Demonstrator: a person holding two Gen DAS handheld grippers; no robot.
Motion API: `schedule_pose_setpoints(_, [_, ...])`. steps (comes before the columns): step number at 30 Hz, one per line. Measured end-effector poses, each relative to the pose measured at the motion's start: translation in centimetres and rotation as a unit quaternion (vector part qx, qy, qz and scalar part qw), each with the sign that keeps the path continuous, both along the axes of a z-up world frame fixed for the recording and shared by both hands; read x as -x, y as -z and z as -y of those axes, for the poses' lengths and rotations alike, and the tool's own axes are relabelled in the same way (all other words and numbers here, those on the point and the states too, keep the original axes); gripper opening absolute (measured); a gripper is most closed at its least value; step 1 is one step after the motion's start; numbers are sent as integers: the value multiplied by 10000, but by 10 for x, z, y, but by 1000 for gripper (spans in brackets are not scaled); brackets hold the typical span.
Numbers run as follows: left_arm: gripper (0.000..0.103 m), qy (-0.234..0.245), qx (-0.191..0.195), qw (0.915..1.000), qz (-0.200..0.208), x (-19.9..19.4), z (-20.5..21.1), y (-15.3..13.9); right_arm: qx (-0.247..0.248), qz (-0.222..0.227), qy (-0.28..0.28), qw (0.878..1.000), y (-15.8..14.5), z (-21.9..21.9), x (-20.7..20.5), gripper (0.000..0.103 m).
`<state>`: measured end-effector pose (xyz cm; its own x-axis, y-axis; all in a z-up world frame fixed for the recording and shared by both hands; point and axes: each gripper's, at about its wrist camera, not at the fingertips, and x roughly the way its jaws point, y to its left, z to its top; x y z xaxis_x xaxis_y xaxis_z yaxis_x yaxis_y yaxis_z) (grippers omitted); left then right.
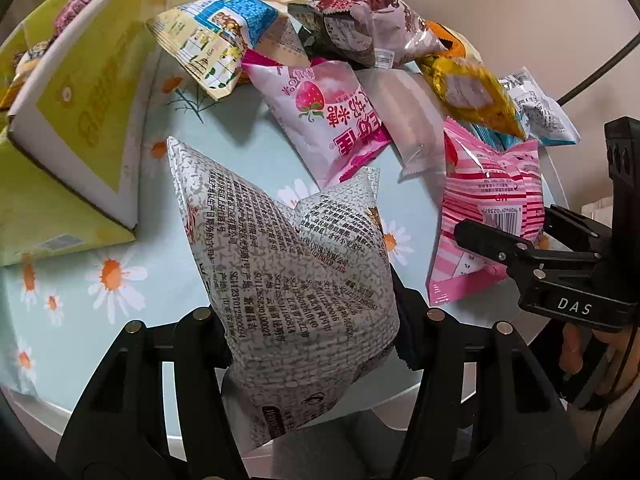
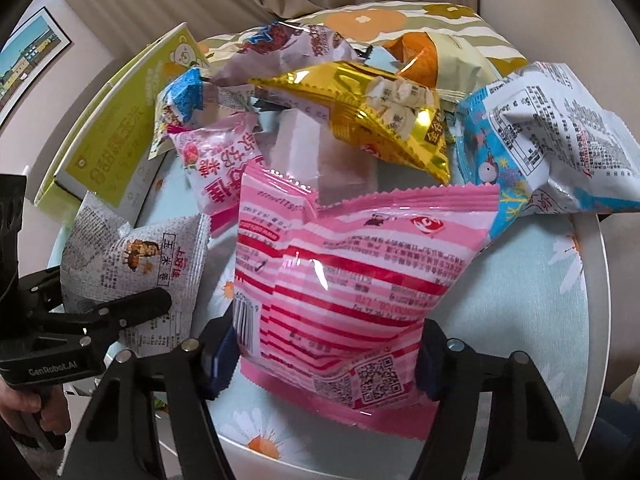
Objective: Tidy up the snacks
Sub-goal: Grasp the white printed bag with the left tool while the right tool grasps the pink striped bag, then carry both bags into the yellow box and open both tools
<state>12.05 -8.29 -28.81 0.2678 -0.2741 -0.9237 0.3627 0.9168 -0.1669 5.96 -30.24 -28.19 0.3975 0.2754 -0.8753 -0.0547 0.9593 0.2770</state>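
Plenty is buried here: the snack pile at the far side of the round table (image 1: 132, 208) overlaps so heavily that the clear-wrapped pale packet (image 1: 404, 120) shows only its middle, and a dark green wrapper (image 1: 308, 36) peeks out from under the brown-and-pink chocolate packet (image 1: 372, 20), too covered to read. The yellow cardboard box (image 1: 80, 112) is cut off at the left edge of the left wrist view, with some packets inside barely visible.

The left gripper (image 1: 312, 344) is clamped on the grey newsprint-pattern snack bag (image 1: 288, 272), jaws pinched in close on the bag's lower half; its bottom corner hangs past the table rim, and the puffed body tilts up over the daisy-print tablecloth (image 1: 112, 276). In the right wrist view the bag's front shows a cartoon figure and Chinese characters.

The right gripper (image 2: 324, 360) squeezes the pink striped snack bag (image 2: 352, 288) with jaws set wider apart, pads pressing the bag's two side edges. That bag shows its back: red stripes, a barcode, QR codes near the bottom seam. It sits at the near side of the pile, just in front of the gold foil packet (image 2: 380, 120) and beside the blue-and-white packet (image 2: 540, 140). The strawberry packet (image 1: 328, 120) lies between the two held bags.
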Motion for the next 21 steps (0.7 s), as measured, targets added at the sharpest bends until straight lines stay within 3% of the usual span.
schedule_pose_setpoints(9, [55, -137, 48, 9997, 186, 7, -3, -36, 26, 256, -203, 9995, -33, -5, 1, 65])
schedule_pose_setpoints(21, [55, -759, 352, 9915, 993, 18, -34, -131, 9, 907, -760, 9930, -115, -24, -6, 65])
